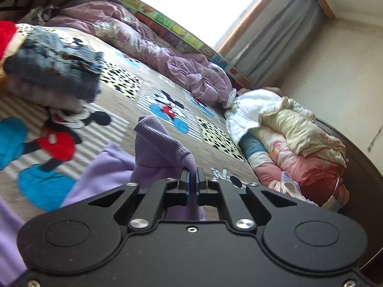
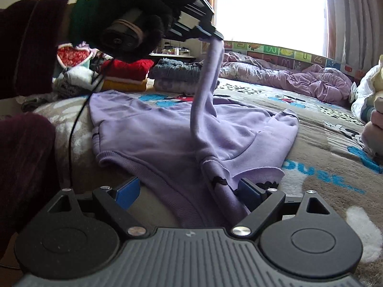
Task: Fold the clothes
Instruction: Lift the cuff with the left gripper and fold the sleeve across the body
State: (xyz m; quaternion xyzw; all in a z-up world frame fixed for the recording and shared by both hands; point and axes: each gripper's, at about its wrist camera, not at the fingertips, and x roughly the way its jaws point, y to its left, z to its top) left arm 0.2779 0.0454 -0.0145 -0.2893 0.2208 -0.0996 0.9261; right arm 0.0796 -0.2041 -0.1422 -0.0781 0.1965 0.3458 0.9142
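Observation:
A lilac sweatshirt (image 2: 153, 131) lies spread on the cartoon-print bed cover (image 2: 323, 148). My left gripper (image 2: 213, 35), held by a black-gloved hand (image 2: 124, 24), is shut on the ribbed cuff of its sleeve (image 2: 205, 88) and holds it lifted above the bed. In the left wrist view that cuff (image 1: 155, 143) bunches just ahead of the closed jaws of my left gripper (image 1: 191, 174). My right gripper (image 2: 189, 191) stands open low at the near edge of the bed. The hem part of the sweatshirt (image 2: 222, 191) lies between its blue pads without being pressed.
Folded clothes are stacked at the far side: a red and yellow pile (image 2: 126, 74) and a denim pile (image 2: 177, 71). A crumpled purple duvet (image 2: 311, 79) lies under the window. Bundled bedding (image 1: 287, 138) sits at the bed's end. A dark red sleeve (image 2: 26, 47) fills the left.

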